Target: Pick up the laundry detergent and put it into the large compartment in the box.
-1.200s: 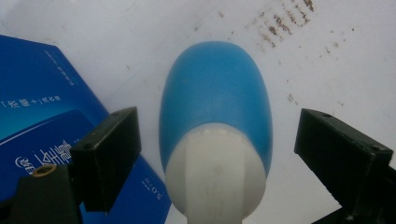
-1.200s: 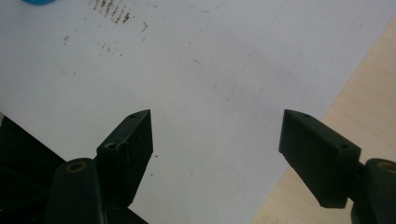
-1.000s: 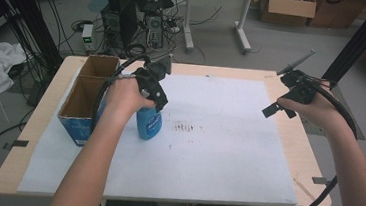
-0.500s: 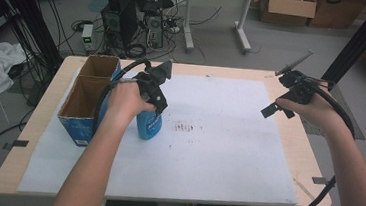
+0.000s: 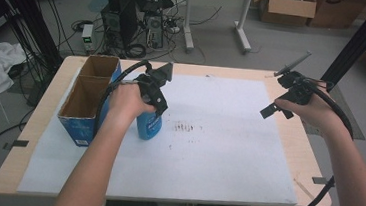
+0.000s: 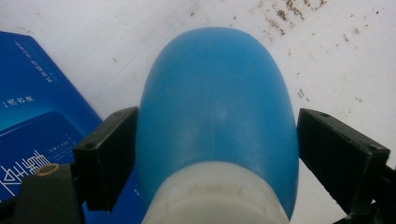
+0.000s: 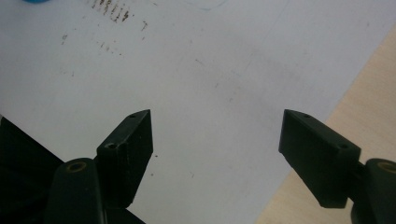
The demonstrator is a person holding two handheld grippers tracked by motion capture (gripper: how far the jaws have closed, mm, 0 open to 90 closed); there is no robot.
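Standing upright | blue bottle (image 6: 217, 112) (neck up) | left claw (image 6: 217, 154) straddling it

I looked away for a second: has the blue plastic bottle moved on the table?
No. The blue plastic bottle stands in the same spot beside the blue cardboard box, just left of the brown specks on the white sheet.

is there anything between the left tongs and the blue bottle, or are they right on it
Nothing visible stands between them. In the left gripper view the blue bottle sits straight between the jaws of the left tongs: one jaw lies against its side, the other shows a thin gap. The blue box stands just beside it, outside the jaws.
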